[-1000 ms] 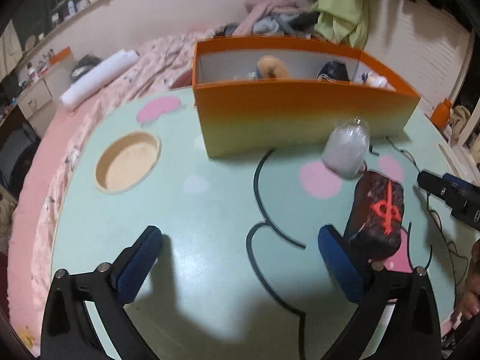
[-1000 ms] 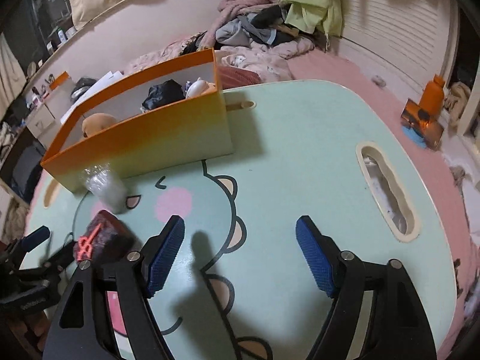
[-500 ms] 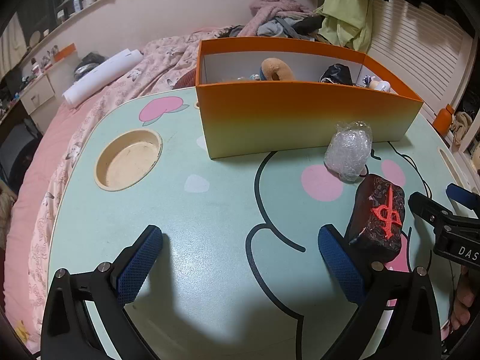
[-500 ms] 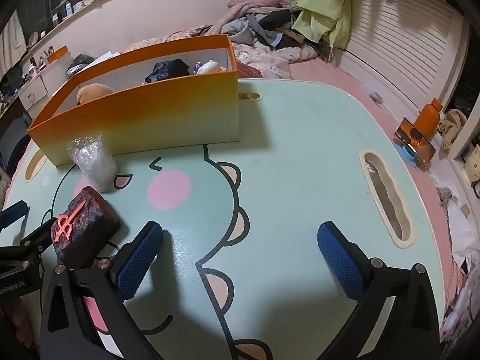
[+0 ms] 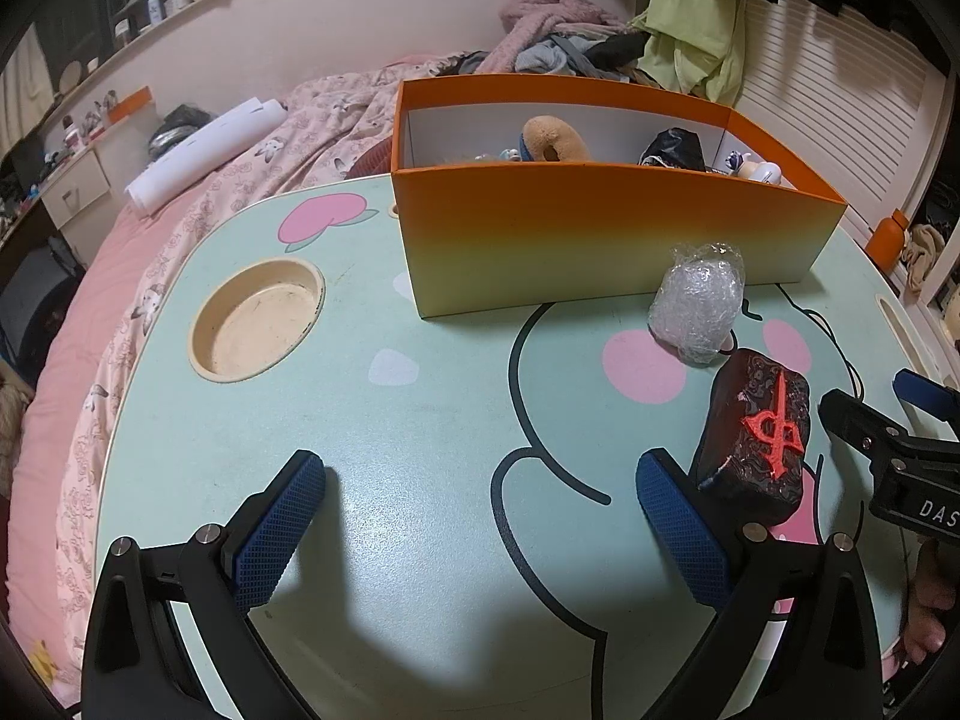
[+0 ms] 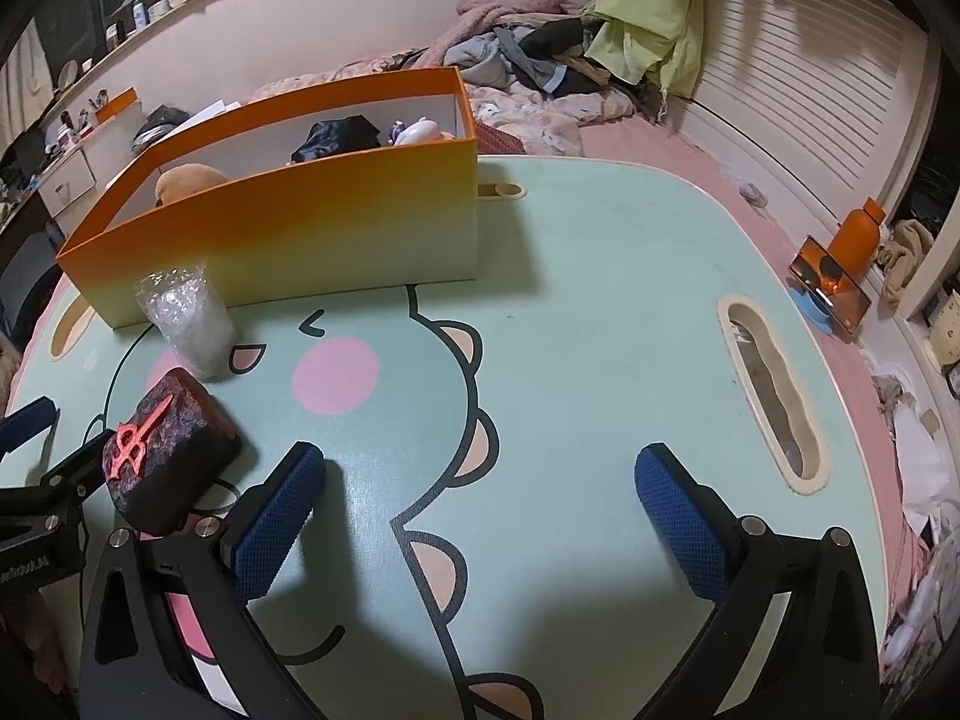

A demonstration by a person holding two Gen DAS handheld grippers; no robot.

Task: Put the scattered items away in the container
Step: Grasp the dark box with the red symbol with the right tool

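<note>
An orange box (image 5: 600, 234) stands at the back of the green cartoon table (image 5: 420, 420); it holds a plush ring (image 5: 549, 141), a black item (image 5: 672, 150) and small toys. In front of it lie a bubble-wrap bundle (image 5: 696, 300) and a dark block with a red symbol (image 5: 759, 444). My left gripper (image 5: 480, 534) is open and empty, the block just outside its right finger. My right gripper (image 6: 480, 522) is open and empty; the block (image 6: 162, 450) and bundle (image 6: 189, 318) lie to its left, the box (image 6: 300, 240) behind.
A round cup recess (image 5: 258, 321) is sunk in the table's left part, a long slot (image 6: 771, 396) in its right part. A pink bed with clothes surrounds the table. An orange bottle and a phone on a stand (image 6: 834, 282) sit off the right edge.
Both grippers have pulled back and steadied; the right gripper's jaws have opened wider. The block and bundle have not moved on the table.
</note>
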